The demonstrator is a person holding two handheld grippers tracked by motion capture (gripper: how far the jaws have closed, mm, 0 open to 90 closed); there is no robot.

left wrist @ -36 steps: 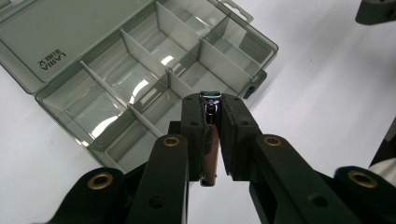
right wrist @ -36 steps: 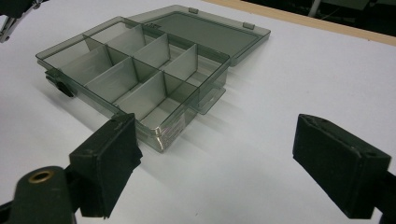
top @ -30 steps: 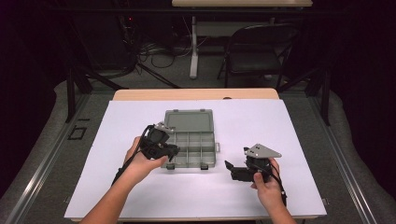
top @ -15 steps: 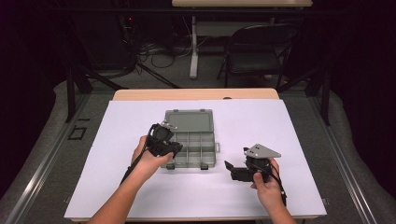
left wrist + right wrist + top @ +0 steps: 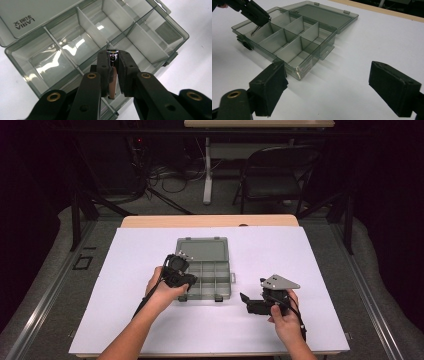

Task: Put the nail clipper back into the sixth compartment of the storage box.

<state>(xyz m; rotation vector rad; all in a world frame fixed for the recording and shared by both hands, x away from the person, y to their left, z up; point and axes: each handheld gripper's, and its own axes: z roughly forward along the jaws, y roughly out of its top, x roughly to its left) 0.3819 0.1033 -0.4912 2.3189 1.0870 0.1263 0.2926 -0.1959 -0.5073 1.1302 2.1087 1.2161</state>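
Note:
A smoky clear compartment box (image 5: 224, 269) lies open at the table's middle, its lid (image 5: 202, 249) flat behind it; its dividers (image 5: 88, 24) and compartments (image 5: 287, 41) look empty. My left gripper (image 5: 185, 280) hangs over the box's near-left corner, shut on a small rose-gold and silver metal piece (image 5: 112, 75), like a nail clipper, held upright between the pads. From the right gripper view that piece (image 5: 256, 29) dips into a left compartment under the left gripper (image 5: 259, 15). My right gripper (image 5: 248, 301) rests on the table right of the box, open and holding nothing (image 5: 328, 68).
White paper (image 5: 320, 270) covers the tabletop, with a wooden edge (image 5: 210, 220) at the far side. A folding chair (image 5: 277, 175) and table legs stand beyond on the floor. Two black latches (image 5: 218, 298) stick out from the box's front.
My left gripper has shifted right, from beside the box's left edge to over its near-left compartment, carrying the metal piece. The right gripper has stayed put.

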